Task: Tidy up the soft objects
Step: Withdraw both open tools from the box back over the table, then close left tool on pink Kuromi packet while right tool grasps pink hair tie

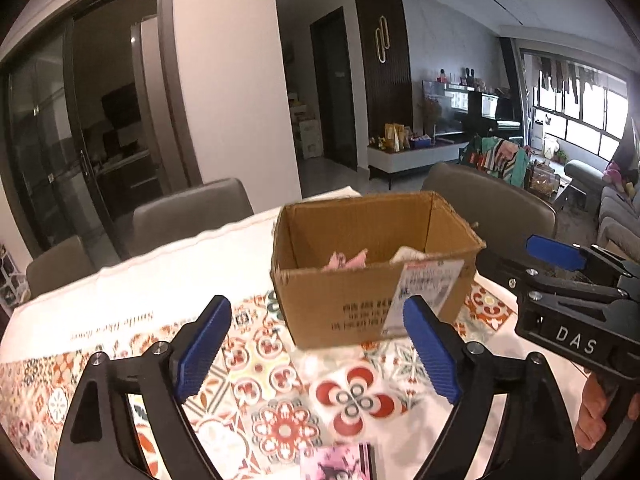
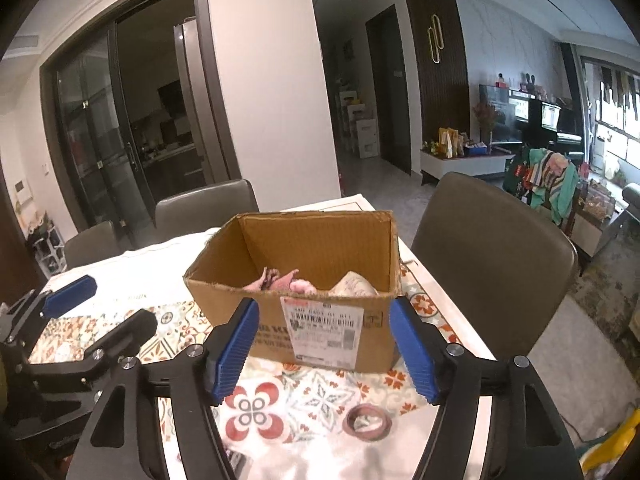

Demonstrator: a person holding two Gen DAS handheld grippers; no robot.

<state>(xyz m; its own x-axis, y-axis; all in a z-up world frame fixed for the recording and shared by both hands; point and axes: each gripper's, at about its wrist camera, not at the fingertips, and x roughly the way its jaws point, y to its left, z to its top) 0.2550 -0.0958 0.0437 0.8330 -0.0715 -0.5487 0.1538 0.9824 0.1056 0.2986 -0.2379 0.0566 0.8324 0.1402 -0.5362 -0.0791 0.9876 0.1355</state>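
left tongs (image 1: 316, 352): jaws wide apart, nothing between the ribbed blue pads; they hang just in front of the cardboard box (image 1: 372, 280).
right tongs (image 2: 324, 346): jaws also apart and empty, in front of the box's labelled wall.
soft objects: a pink plush piece (image 2: 286, 280) and a pale cream one (image 2: 354, 285) lie inside the box, below its rim.
progress: at least two soft items appear stowed; whether more remain cannot be told.
left over: a tape ring (image 2: 368, 420) and a pink card (image 1: 336, 462) lie on the tabletop (image 1: 120, 300) in front of the box.
materials: corrugated brown board, glossy tile-patterned cloth.
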